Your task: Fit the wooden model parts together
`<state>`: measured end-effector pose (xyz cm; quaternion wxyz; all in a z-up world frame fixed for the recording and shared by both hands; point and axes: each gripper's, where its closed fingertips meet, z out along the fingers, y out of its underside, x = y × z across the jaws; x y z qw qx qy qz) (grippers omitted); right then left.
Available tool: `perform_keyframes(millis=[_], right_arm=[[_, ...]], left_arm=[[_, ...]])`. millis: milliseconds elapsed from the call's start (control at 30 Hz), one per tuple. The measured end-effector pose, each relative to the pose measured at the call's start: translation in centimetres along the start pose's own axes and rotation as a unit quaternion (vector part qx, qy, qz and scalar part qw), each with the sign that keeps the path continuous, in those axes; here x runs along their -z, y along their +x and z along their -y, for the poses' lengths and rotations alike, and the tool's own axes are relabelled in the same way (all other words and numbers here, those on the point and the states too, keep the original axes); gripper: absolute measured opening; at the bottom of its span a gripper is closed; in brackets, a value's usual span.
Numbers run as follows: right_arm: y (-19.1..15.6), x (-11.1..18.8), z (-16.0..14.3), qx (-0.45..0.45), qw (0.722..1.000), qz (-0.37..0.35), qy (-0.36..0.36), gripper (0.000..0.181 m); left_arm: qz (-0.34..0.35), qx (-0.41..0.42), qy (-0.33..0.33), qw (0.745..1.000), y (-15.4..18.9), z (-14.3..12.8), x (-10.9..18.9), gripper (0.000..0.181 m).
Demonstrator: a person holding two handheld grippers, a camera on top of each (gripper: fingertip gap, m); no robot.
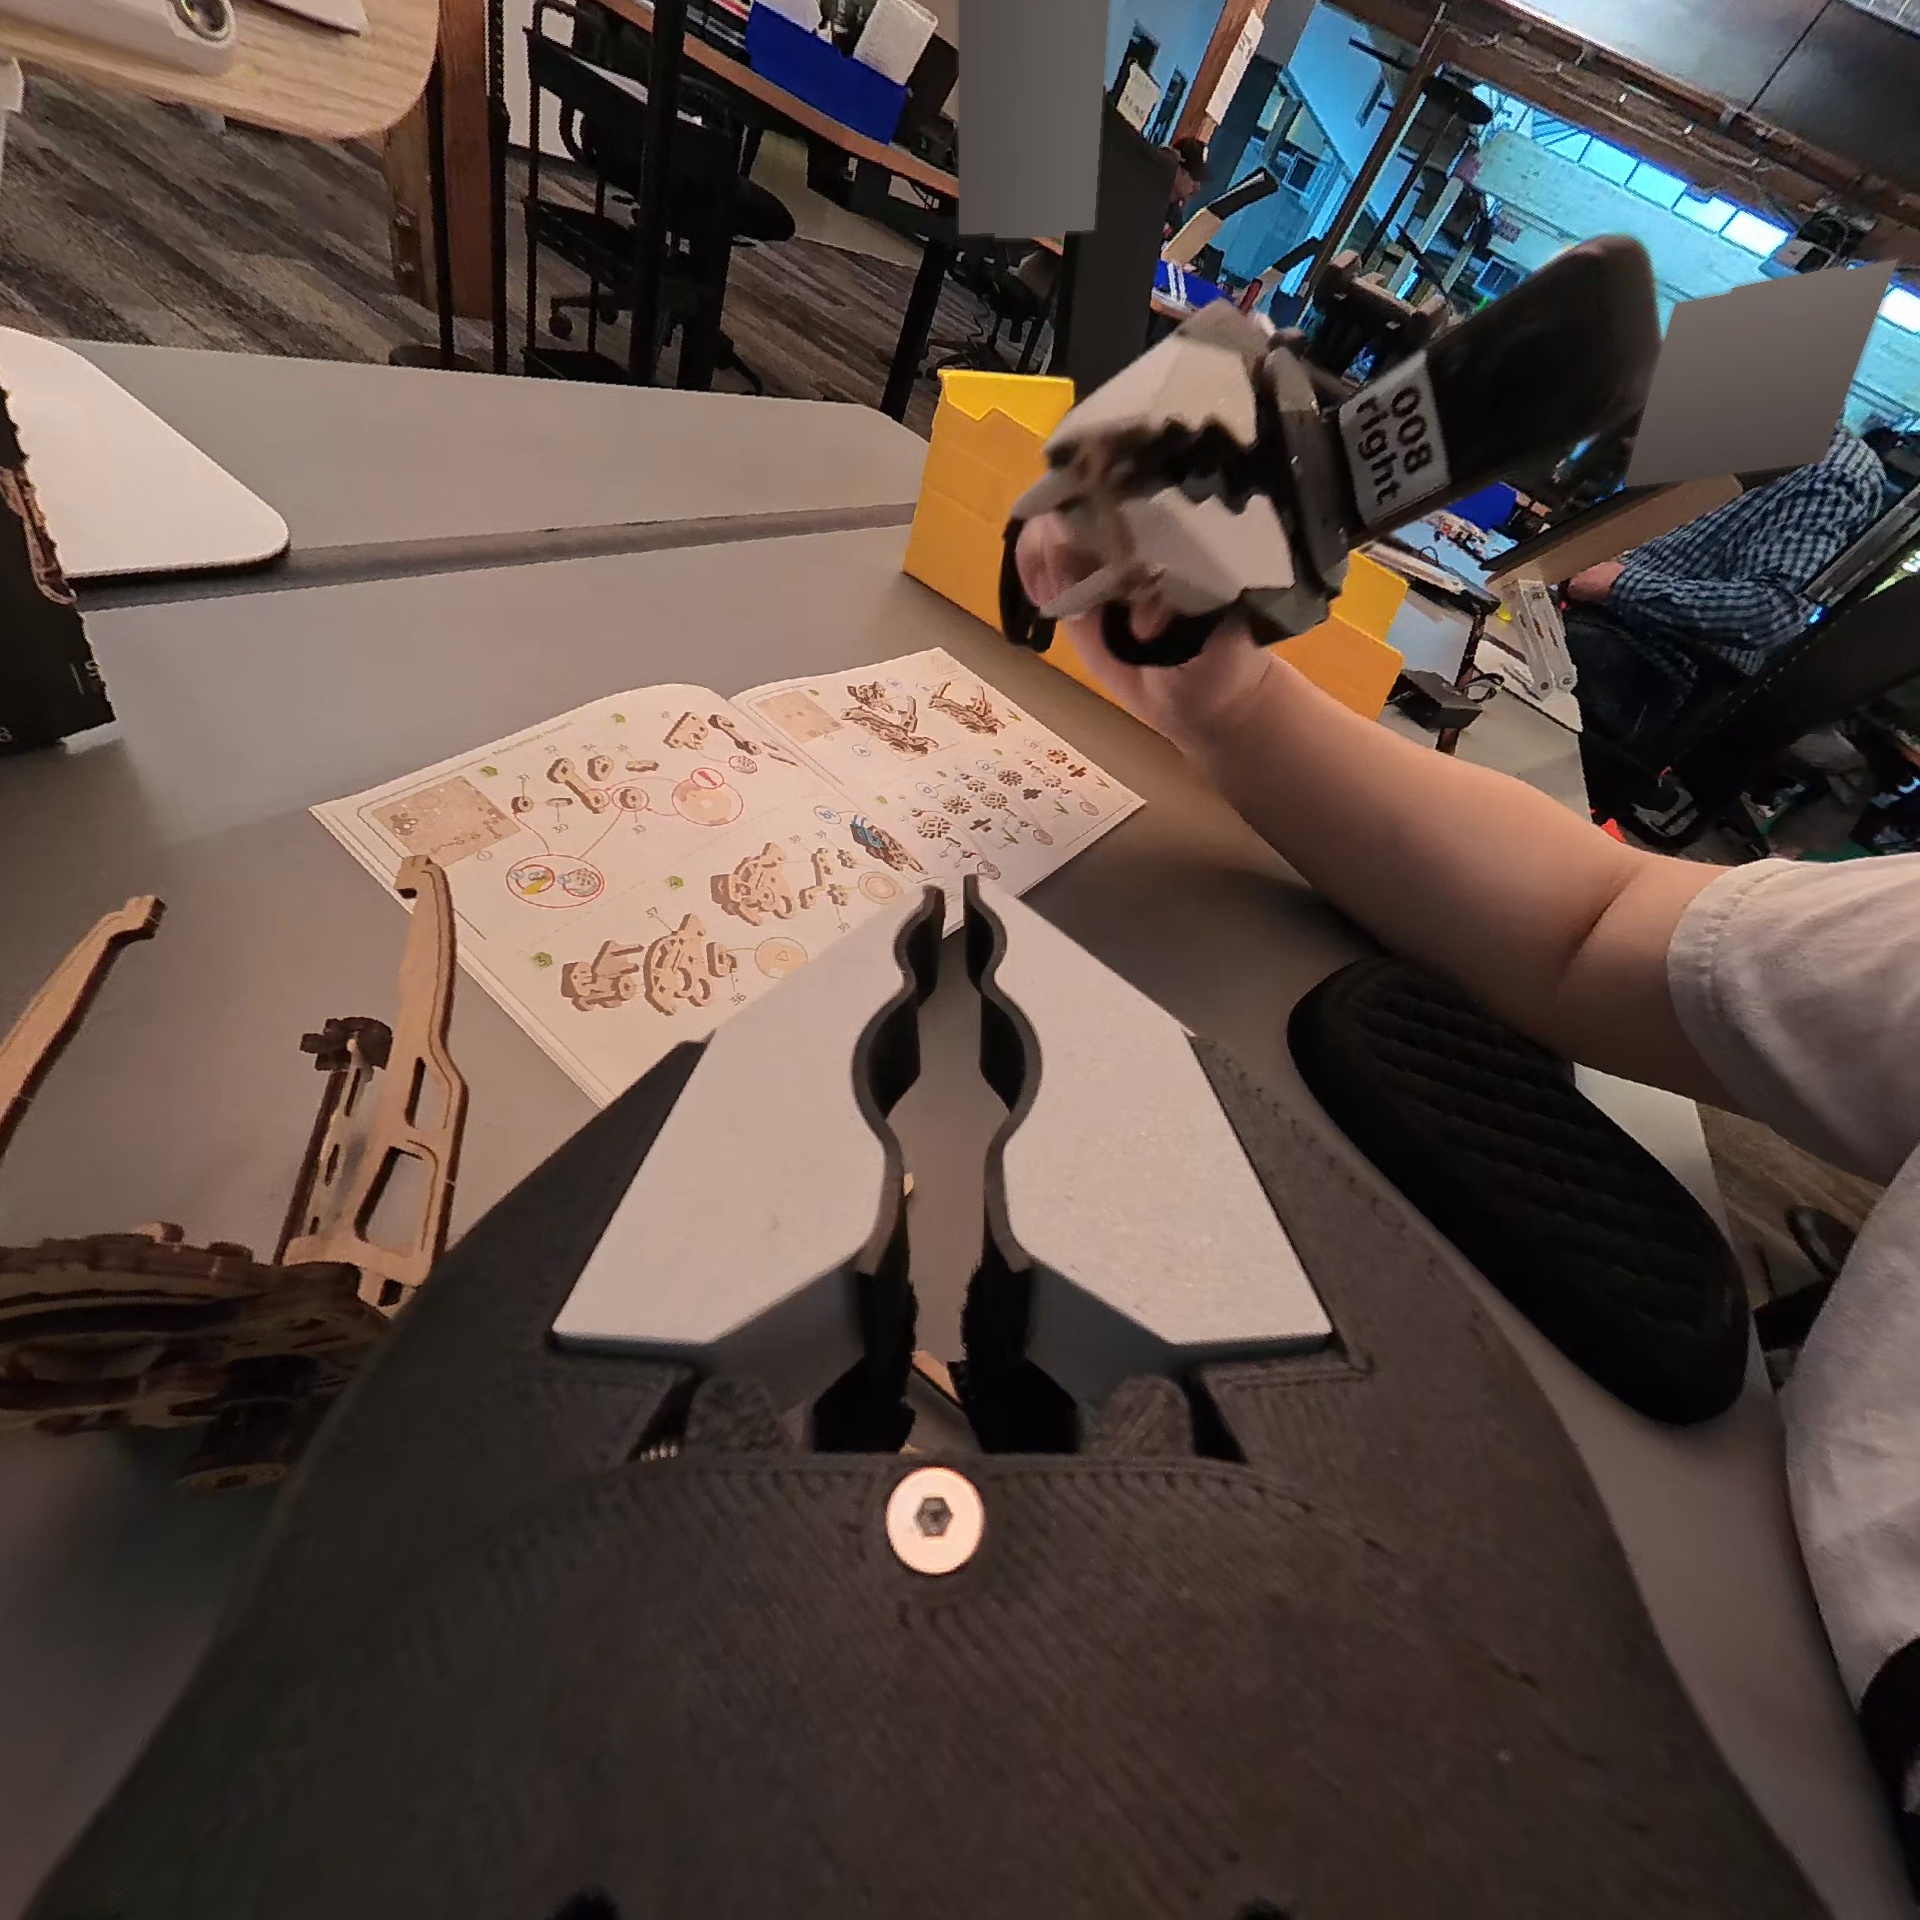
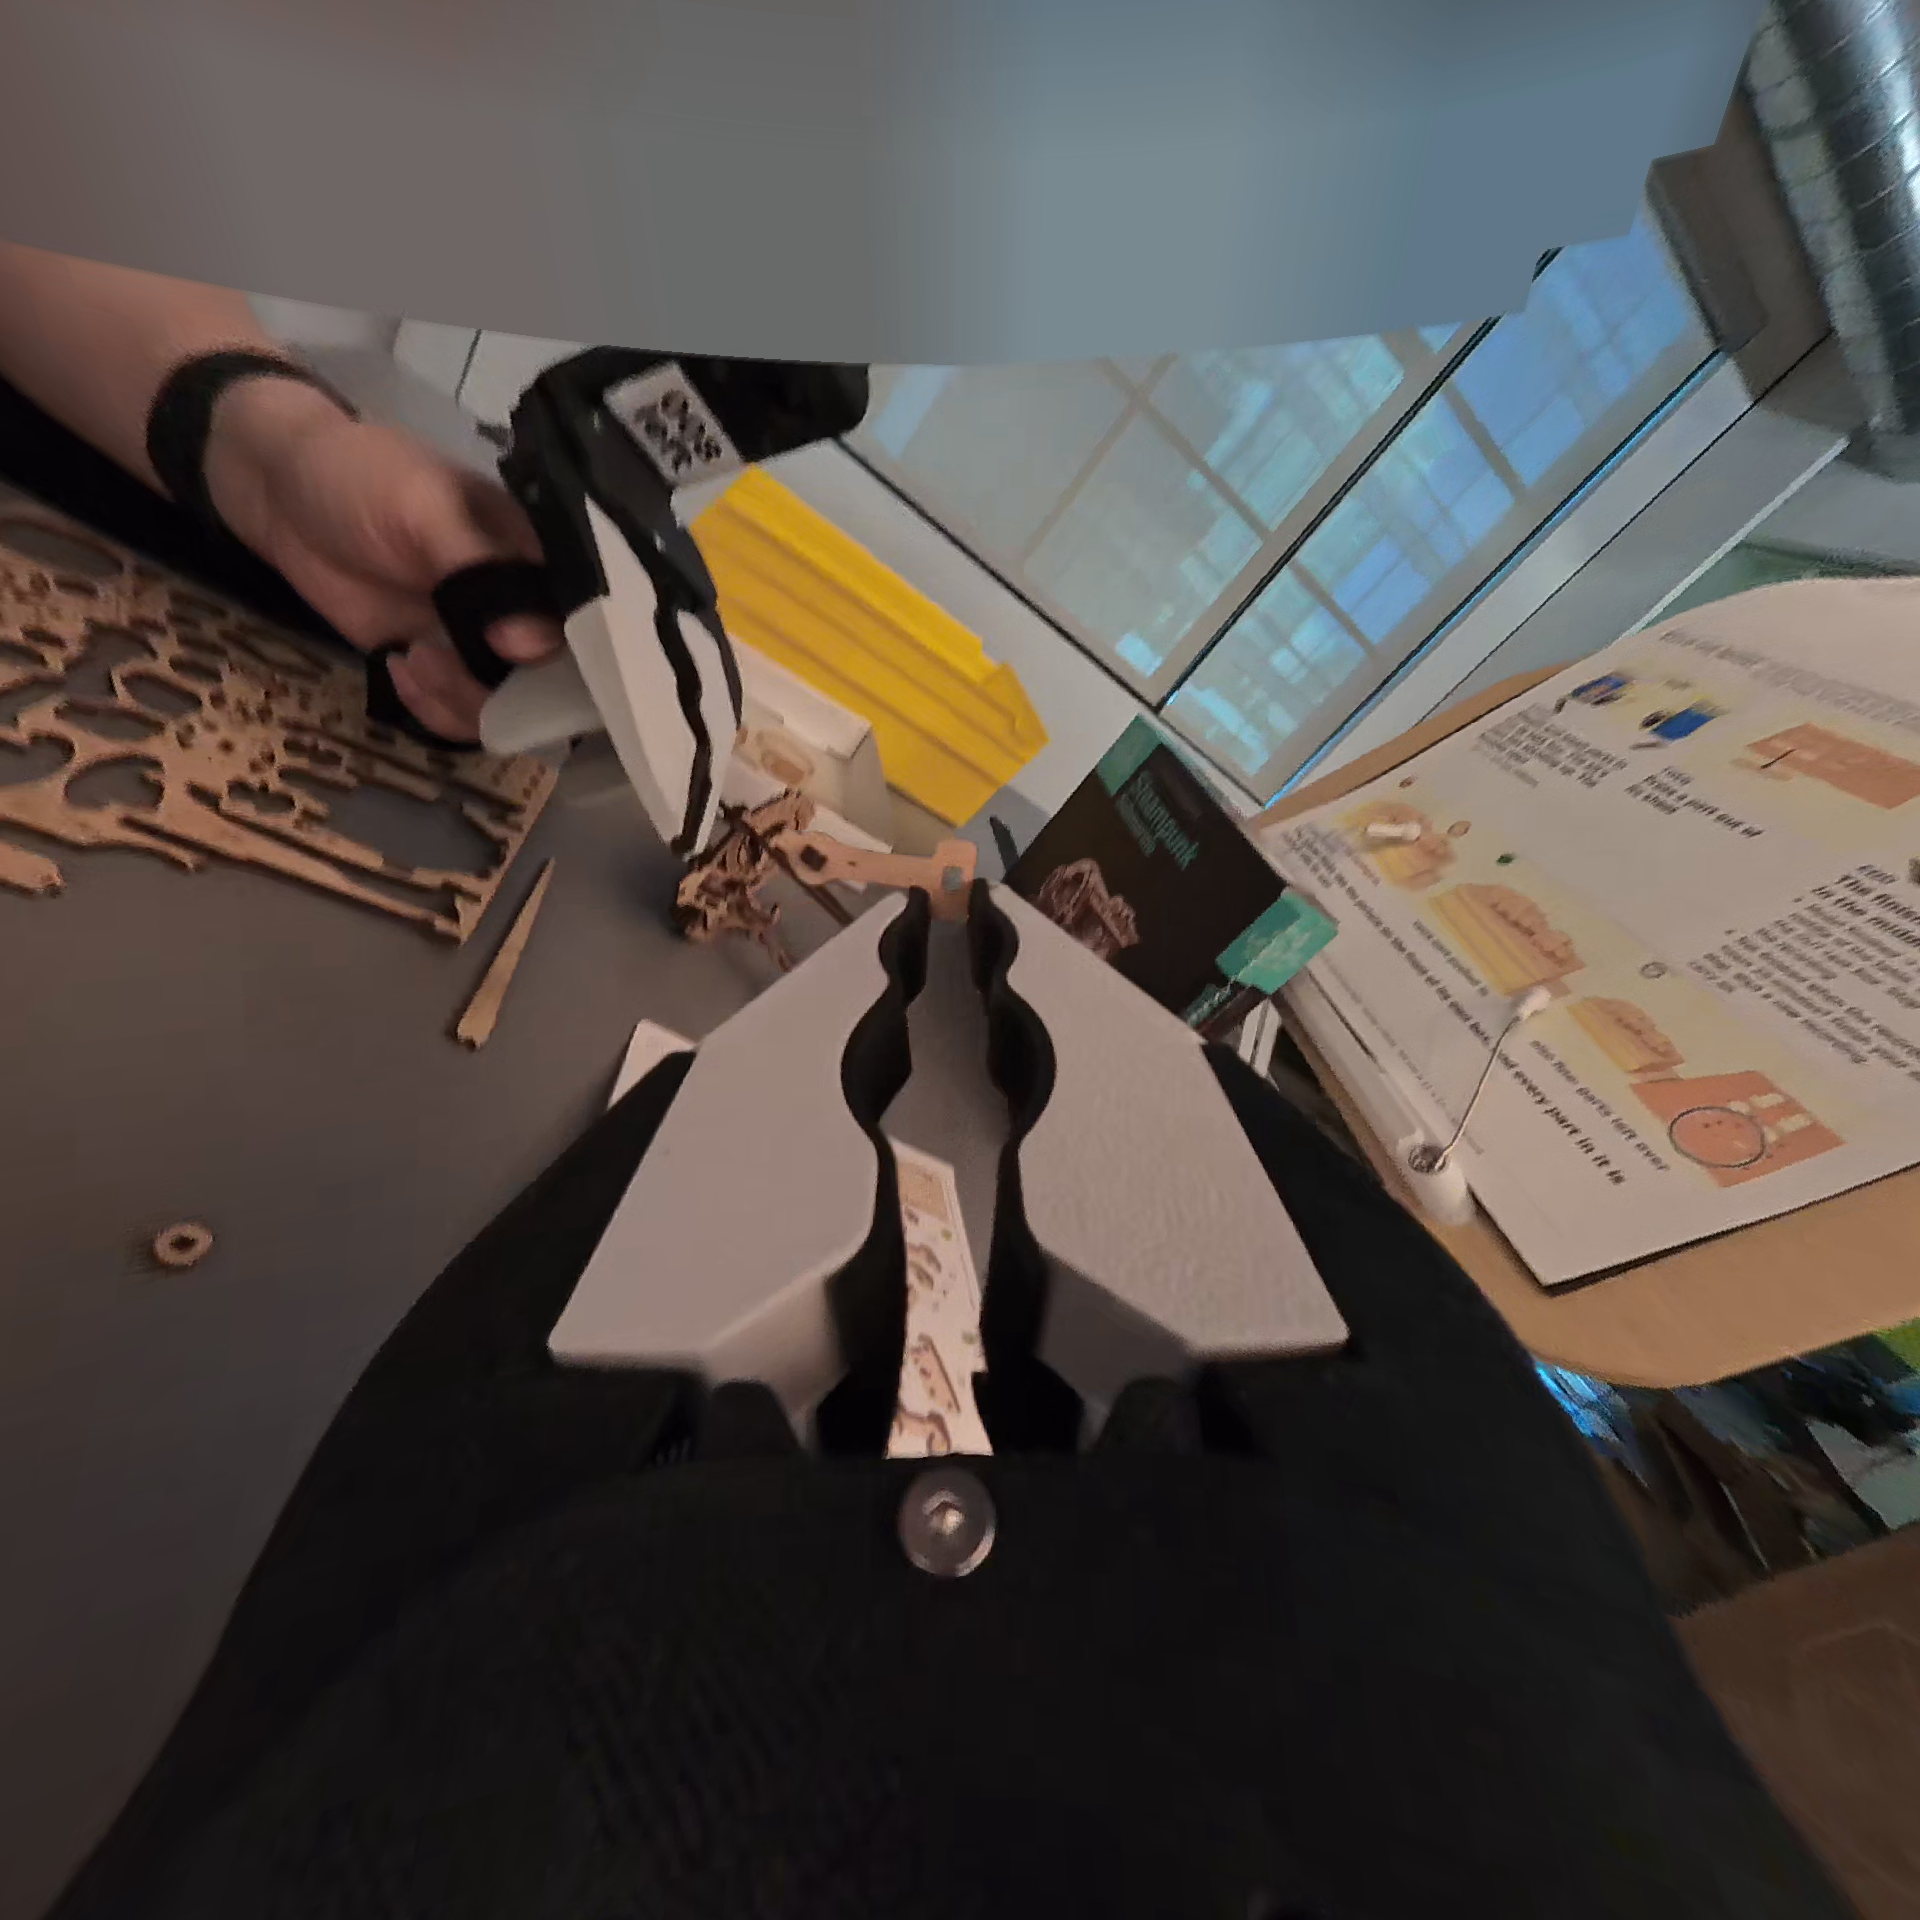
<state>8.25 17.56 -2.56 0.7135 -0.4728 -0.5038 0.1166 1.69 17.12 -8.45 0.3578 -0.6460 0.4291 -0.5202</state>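
Note:
The partly built wooden model (image 1: 156, 1309) lies on the grey table (image 1: 260, 686) at the lower left, with a long wooden arm (image 1: 426, 1039) sticking out of it. My left gripper (image 1: 954, 896) hangs over the table beside it. Its jaws are almost together with nothing between them. In the right wrist view the left gripper (image 2: 694, 831) points down, its tips just above the model (image 2: 738, 883). My right gripper (image 2: 943, 896) is held up in the air, jaws nearly together. In the left wrist view it is blurred (image 1: 1044, 494) above the yellow box.
An open instruction booklet (image 1: 727, 831) lies ahead of the left gripper. A yellow box (image 1: 987, 468) stands behind it. A loose wooden strip (image 1: 73, 987), a cut-out wooden sheet (image 2: 208, 727), a small wooden ring (image 2: 183, 1242), a dark kit box (image 2: 1153, 883) and a black armrest (image 1: 1527, 1174) are around.

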Motion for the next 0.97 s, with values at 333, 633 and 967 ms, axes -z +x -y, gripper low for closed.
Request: perform_keyframes(millis=[333, 633, 967], right_arm=[[-0.3, -0.4, 1.9, -0.002, 1.0, 0.006, 0.029, 0.006], [0.2, 0.0, 3.0, -0.024, 0.998, 0.0, 0.058, 0.006], [-0.2, -1.0, 4.9, -0.195, 0.97, 0.052, 0.133, 0.006]], left_arm=[[0.002, -0.011, 0.003, 1.0, 0.2, 0.3, 0.2, 0.002], [0.0, -0.01, -0.003, 1.0, 0.3, 0.0, 0.0, 0.002], [-0.087, -0.074, 0.052, 0.992, 4.5, 1.8, 0.6, 0.014]])
